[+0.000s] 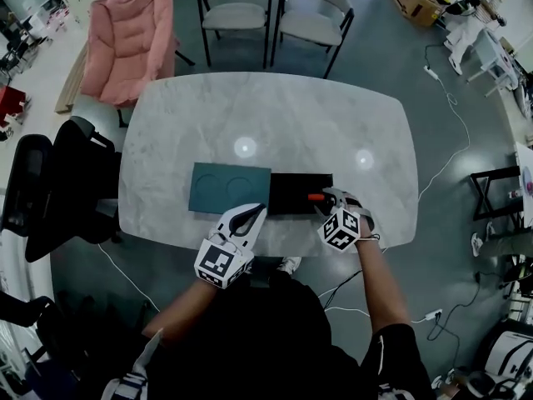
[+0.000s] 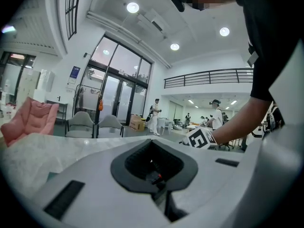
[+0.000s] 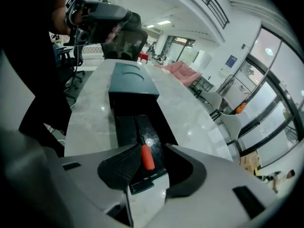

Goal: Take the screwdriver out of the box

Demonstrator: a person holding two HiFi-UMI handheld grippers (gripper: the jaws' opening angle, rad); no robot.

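A screwdriver with a red handle lies in the open black box near the table's front edge. The teal lid rests flat to the left of the box. My right gripper points down into the box's right end. In the right gripper view the gripper stands open with the red handle between its jaws, and the pads do not press on it. My left gripper hovers at the lid's front right corner, its tips together with nothing in them.
The box and lid sit on a marble table. Two grey chairs stand at its far side, a pink padded chair at the far left and a black office chair at the left. Cables run over the floor at the right.
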